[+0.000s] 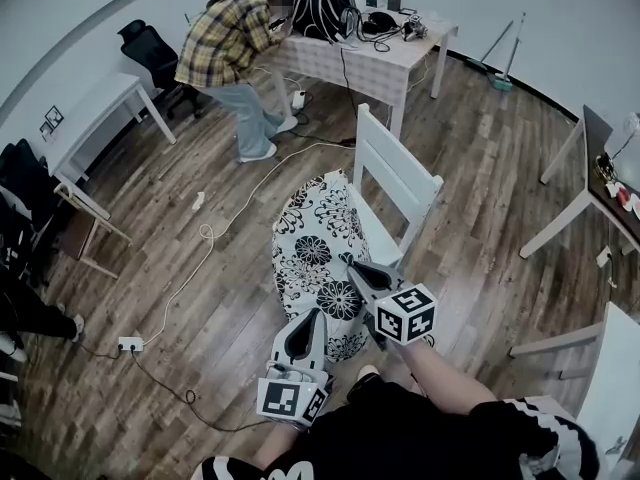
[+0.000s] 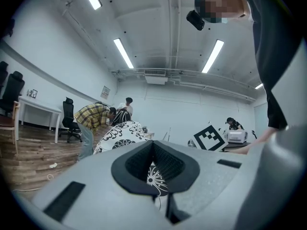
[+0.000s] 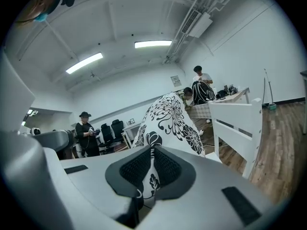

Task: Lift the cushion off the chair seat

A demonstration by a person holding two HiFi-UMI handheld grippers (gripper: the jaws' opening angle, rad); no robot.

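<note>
Lower centre of the head view: the left gripper [image 1: 312, 315] and the right gripper [image 1: 356, 268] each have their jaws closed narrow on the near edge of the cushion [image 1: 318, 248], with a fold of patterned fabric pinched between the pads in both gripper views. The cushion is black-and-white floral. Its long axis runs from the grippers up the frame toward the chair [image 1: 398, 173], near end at the jaws, far end pointing at the chair back. It appears raised over the seat, though whether the far end rests there cannot be settled. Upper left, a person in a plaid shirt [image 1: 225, 38] bends over a table [image 1: 372, 56].
</note>
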